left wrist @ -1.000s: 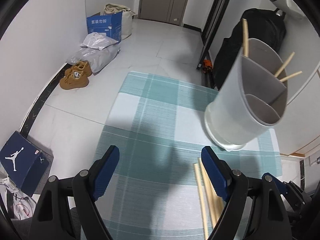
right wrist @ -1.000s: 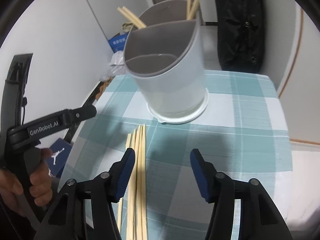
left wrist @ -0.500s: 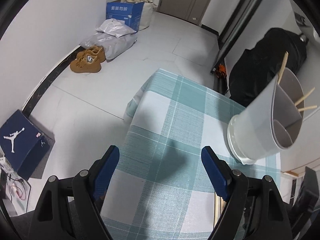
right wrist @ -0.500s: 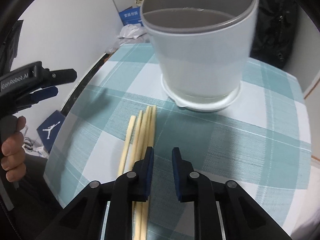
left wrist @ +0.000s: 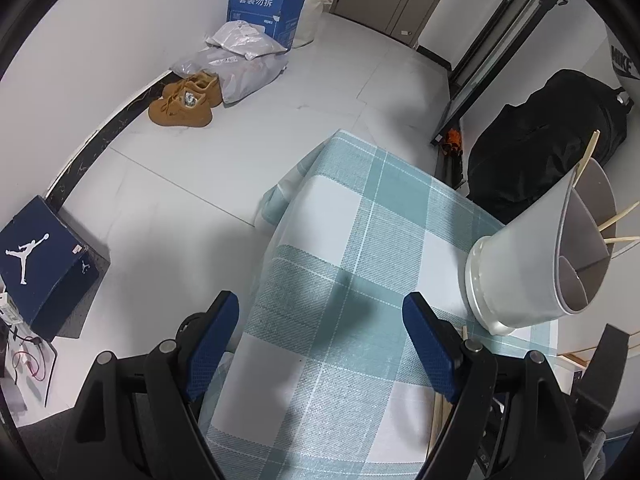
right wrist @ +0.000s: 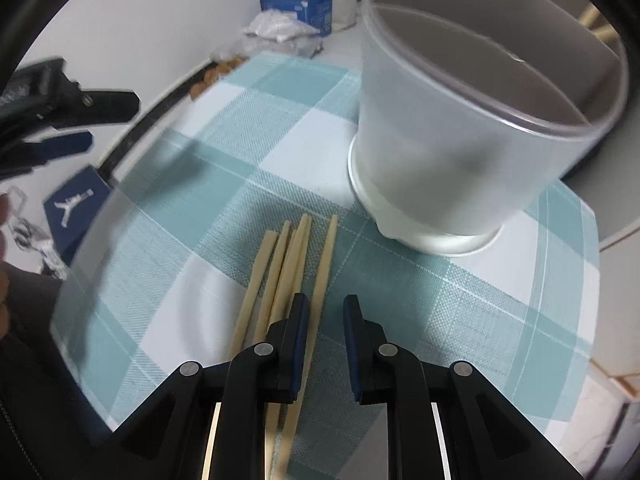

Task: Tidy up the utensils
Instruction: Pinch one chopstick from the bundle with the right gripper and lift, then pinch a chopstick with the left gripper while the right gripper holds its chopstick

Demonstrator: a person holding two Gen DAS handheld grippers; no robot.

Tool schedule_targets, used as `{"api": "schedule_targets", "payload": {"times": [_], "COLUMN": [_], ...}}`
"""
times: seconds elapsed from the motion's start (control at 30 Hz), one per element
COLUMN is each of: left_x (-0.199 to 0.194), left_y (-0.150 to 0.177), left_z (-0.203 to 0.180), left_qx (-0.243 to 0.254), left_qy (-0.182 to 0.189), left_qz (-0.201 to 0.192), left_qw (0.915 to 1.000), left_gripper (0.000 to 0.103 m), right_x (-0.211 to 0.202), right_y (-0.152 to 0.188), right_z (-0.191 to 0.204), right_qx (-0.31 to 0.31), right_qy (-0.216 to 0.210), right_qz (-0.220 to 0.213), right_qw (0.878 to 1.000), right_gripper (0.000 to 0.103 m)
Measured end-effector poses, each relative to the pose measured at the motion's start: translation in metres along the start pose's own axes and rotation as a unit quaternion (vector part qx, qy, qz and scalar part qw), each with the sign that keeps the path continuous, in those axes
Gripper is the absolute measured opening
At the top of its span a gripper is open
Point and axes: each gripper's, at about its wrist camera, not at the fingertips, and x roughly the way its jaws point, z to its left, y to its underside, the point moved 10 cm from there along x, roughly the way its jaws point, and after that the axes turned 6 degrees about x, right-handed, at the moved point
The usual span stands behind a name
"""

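Observation:
Several wooden chopsticks [right wrist: 286, 268] lie side by side on the checked teal tablecloth [right wrist: 460, 312]. My right gripper [right wrist: 326, 312] hangs low over their near ends, its jaws narrowed to a small gap with one chopstick [right wrist: 325, 268] running between them; no contact shows. The white divided utensil holder [right wrist: 460, 120] stands just beyond, with chopsticks in its far compartment [left wrist: 616, 220]. My left gripper [left wrist: 320, 336] is wide open and empty over the table's left edge; the holder [left wrist: 532, 276] is to its right.
The cloth-covered table [left wrist: 360, 240] ends at the left, with floor below. On the floor are a blue Jordan shoebox [left wrist: 40, 260], tan shoes [left wrist: 184, 100], plastic bags and a blue carton [left wrist: 260, 12]. A black bag [left wrist: 540, 148] leans against the wall behind the holder.
My right gripper has narrowed from wide open and come down closer over the chopsticks. My left gripper has pulled back and to the left, staying open.

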Motion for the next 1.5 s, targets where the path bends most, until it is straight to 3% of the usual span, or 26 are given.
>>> {"api": "schedule_targets", "payload": {"times": [0.2,0.5,0.7,0.8,0.83,0.97,1.23,1.33,1.5], "left_x": [-0.001,0.002,0.004,0.005,0.006,0.009,0.014,0.017,0.019], "left_y": [-0.002,0.001,0.002,0.003,0.004,0.007,0.025,0.037,0.058], "left_z": [0.004,0.021,0.029,0.029,0.030,0.031,-0.007,-0.027,-0.050], "left_qx": [-0.011,-0.011,-0.025,-0.017,-0.015,-0.009,0.081,0.107,0.154], "left_qy": [0.007,-0.016,-0.016,-0.022,-0.023,-0.019,0.001,0.027,0.026], "left_qz": [0.005,0.010,0.013,0.013,0.014,0.021,0.043,0.059,0.061], "left_qw": [0.9999,0.9998,0.9995,0.9995,0.9995,0.9996,0.9958,0.9921,0.9858], "left_gripper": [0.081,0.081,0.081,0.081,0.081,0.081,0.081,0.081,0.081], "right_x": [0.005,0.012,0.016,0.021,0.022,0.022,-0.055,-0.087,-0.121], "right_y": [-0.009,-0.028,-0.040,-0.048,-0.048,-0.050,-0.052,-0.050,-0.041], "right_z": [0.001,0.007,0.018,0.024,0.027,0.036,0.016,-0.002,-0.035], "right_qx": [0.003,0.020,-0.012,-0.019,-0.019,-0.026,0.015,0.056,0.131], "right_qy": [0.007,0.005,0.031,0.037,0.033,0.033,-0.002,-0.027,-0.061], "right_qz": [-0.001,-0.009,-0.022,-0.026,-0.025,-0.029,-0.119,-0.155,-0.199], "right_qw": [1.000,1.000,0.999,0.999,0.999,0.999,0.993,0.986,0.969], "right_gripper": [0.017,0.017,0.016,0.011,0.004,0.003,0.003,0.003,0.003]}}
